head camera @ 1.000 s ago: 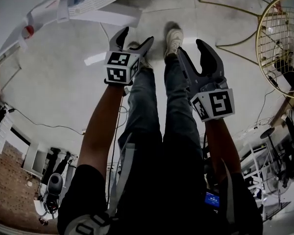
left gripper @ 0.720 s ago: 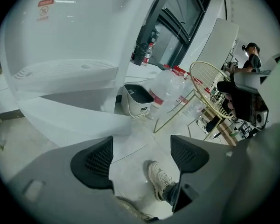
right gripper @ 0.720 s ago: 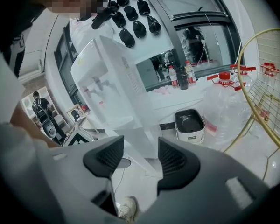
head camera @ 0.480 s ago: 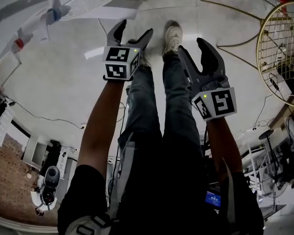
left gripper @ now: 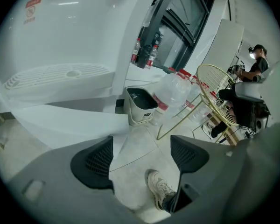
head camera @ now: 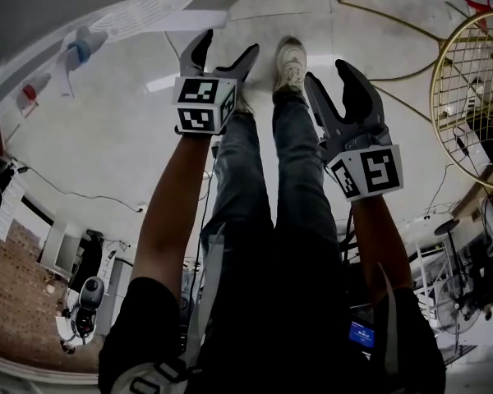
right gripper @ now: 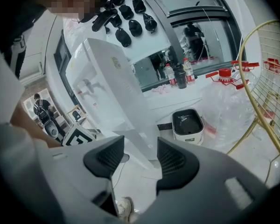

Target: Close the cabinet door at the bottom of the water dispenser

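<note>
Nearest are my own two tools, matte grey plastic with ribbed black pads. My left gripper [left gripper: 142, 143] has its fingers spread wide with nothing between them, only my scuffed white shoe [left gripper: 158, 190] and the pale tiled floor [left gripper: 140, 148] below. My right gripper [right gripper: 140, 146] has its fingers apart at a narrower gap and is just as empty.

Ahead of the left fingers and clear of them, the cabinet door [left gripper: 70, 122] stands out as a flat, smooth white panel under the slotted drip tray [left gripper: 56, 76] of the glossy white water dispenser [left gripper: 74, 27].

Beyond it stand a small white bin [left gripper: 140, 105] with a dark inside, clear plastic water jugs [left gripper: 172, 92] and a curved gold wire chair [left gripper: 214, 92].
</note>
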### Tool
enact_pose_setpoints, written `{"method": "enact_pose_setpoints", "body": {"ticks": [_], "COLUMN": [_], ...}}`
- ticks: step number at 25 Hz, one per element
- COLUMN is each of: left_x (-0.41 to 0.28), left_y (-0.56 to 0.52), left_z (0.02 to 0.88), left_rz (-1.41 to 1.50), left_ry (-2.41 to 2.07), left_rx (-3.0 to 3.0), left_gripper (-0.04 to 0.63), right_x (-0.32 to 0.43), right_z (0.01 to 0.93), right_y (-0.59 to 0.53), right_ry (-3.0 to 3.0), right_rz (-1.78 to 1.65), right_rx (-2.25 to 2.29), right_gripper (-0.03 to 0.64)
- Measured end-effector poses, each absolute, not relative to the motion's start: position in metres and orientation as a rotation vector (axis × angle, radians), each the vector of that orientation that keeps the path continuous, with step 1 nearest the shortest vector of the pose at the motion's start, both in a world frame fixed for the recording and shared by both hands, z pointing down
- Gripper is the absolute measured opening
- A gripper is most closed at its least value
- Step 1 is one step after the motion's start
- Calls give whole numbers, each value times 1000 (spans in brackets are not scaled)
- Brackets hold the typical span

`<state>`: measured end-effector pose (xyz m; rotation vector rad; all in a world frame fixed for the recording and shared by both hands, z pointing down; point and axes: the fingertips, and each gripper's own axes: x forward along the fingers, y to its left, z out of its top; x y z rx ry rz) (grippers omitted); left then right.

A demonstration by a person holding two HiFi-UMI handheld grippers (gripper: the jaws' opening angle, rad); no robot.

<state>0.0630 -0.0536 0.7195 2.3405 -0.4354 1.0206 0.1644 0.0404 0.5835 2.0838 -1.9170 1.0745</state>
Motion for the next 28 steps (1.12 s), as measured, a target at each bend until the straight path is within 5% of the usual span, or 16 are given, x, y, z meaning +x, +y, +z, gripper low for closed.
{"method": "enact_pose_setpoints", "body": {"ticks": [28], "left_x": [100], "left_y": [-81], "left_z": [728], "left_rz": [1025], "left_ry": [-522], "left_rx": [2320], "left_gripper": [397], "right_x": [220], "right_z": [598], "right_y": [30], "right_ry": [-1865], "right_rz": [1044], "right_rx": [2101], "right_gripper": [223]}}
